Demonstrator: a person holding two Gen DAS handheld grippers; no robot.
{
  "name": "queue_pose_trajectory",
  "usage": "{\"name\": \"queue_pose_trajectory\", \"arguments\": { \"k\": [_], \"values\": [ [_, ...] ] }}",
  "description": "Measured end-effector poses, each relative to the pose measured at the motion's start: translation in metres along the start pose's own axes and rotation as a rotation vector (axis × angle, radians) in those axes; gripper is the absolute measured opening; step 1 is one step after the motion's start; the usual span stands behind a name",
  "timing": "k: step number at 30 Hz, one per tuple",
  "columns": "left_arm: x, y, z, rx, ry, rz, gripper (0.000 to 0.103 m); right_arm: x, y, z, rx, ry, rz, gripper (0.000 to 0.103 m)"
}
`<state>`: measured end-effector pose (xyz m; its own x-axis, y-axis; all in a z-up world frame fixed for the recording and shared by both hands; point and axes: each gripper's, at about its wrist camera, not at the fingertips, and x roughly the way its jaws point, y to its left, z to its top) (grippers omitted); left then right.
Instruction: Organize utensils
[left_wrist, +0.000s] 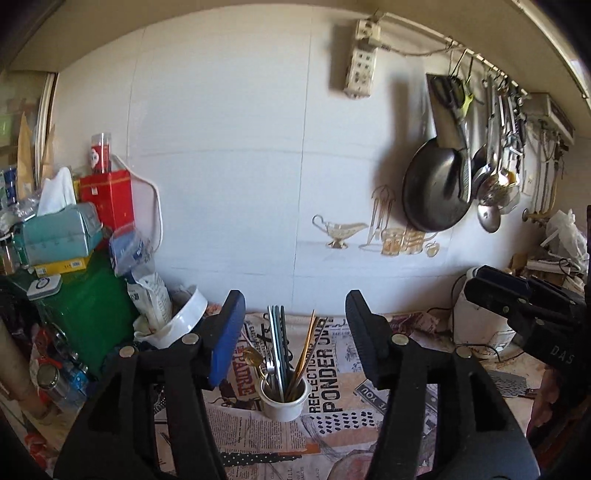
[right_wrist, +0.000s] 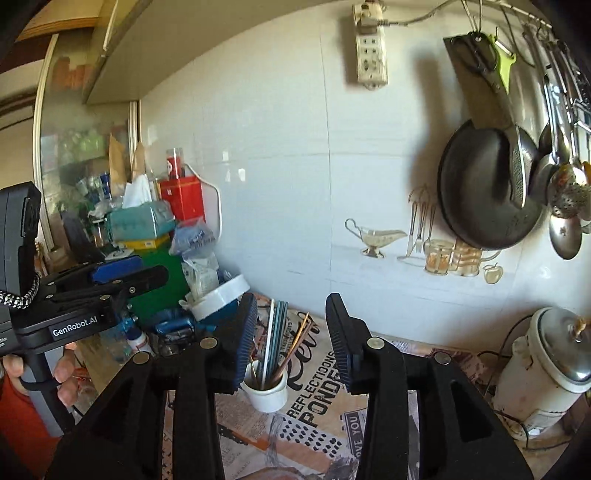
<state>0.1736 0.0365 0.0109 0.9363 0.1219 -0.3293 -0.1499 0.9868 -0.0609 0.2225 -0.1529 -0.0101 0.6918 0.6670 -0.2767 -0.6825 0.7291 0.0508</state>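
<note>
Left wrist view: a white tiled wall (left_wrist: 229, 155) fills most of the frame, with a black pan (left_wrist: 436, 184) hanging at the right among ladles and a power strip (left_wrist: 360, 62) above it. Below the wall runs the counter (left_wrist: 332, 435), covered with a newsprint-pattern cloth. At the left stands a pile of boxes — a green box (left_wrist: 88, 306), a red tin (left_wrist: 109, 201) and a tissue box (left_wrist: 59, 236) on top. A white rice cooker (right_wrist: 546, 365) sits at the right end of the counter in the right wrist view.

The left gripper (left_wrist: 295, 339) is open, with nothing between its jaws. No earlier frame shows its motion. The white cup (left_wrist: 284, 400) stands upright on the cloth, low in the gap between the two jaws and beyond them, touching neither. In the cup stand the utensils (left_wrist: 280, 354) — flat grey-green pieces, brown and gold chopsticks, a fork and a gold spoon — rising up through the gap.

The right gripper (right_wrist: 291, 339) is also open and empty, its gap narrower. Here the cup (right_wrist: 267, 395) lies low and nearer the left jaw, whose blue pad hides part of its rim. The utensils (right_wrist: 277, 339) lean up between the jaws, apart from the pads.

Each gripper shows in the other's view: the right one (left_wrist: 491, 284) at the far right edge, the left one (right_wrist: 110, 277) at the left, held by a hand (right_wrist: 62, 373).
</note>
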Motion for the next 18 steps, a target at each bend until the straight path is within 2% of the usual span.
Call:
{"name": "queue_pose_trajectory", "arguments": {
  "k": [6,7,8,12,15,17,18],
  "values": [
    [-0.067,0.0,-0.001,0.044,-0.079,-0.064,0.062,-0.055,0.031,0.001,0.003,-0.096,-0.024,0.036],
    [-0.077,0.001,-0.003,0.053,-0.087,-0.068,0.064,-0.063,0.039,-0.001,0.003,-0.106,-0.02,0.04],
    [-0.086,0.001,-0.005,0.06,-0.092,-0.073,0.069,-0.069,0.046,-0.002,0.007,-0.119,-0.018,0.048],
    [-0.12,0.007,-0.017,0.07,-0.111,-0.096,0.091,-0.092,0.067,-0.01,0.025,-0.159,-0.028,0.063],
    [-0.137,0.011,-0.025,0.081,-0.13,-0.096,0.099,-0.101,0.078,-0.016,0.043,-0.174,-0.046,0.082],
    [-0.147,0.013,-0.03,0.083,-0.138,-0.103,0.101,-0.108,0.083,-0.02,0.051,-0.186,-0.053,0.099],
    [-0.151,0.015,-0.032,0.083,-0.139,-0.107,0.102,-0.112,0.087,-0.022,0.054,-0.196,-0.058,0.101]
  ]
}}
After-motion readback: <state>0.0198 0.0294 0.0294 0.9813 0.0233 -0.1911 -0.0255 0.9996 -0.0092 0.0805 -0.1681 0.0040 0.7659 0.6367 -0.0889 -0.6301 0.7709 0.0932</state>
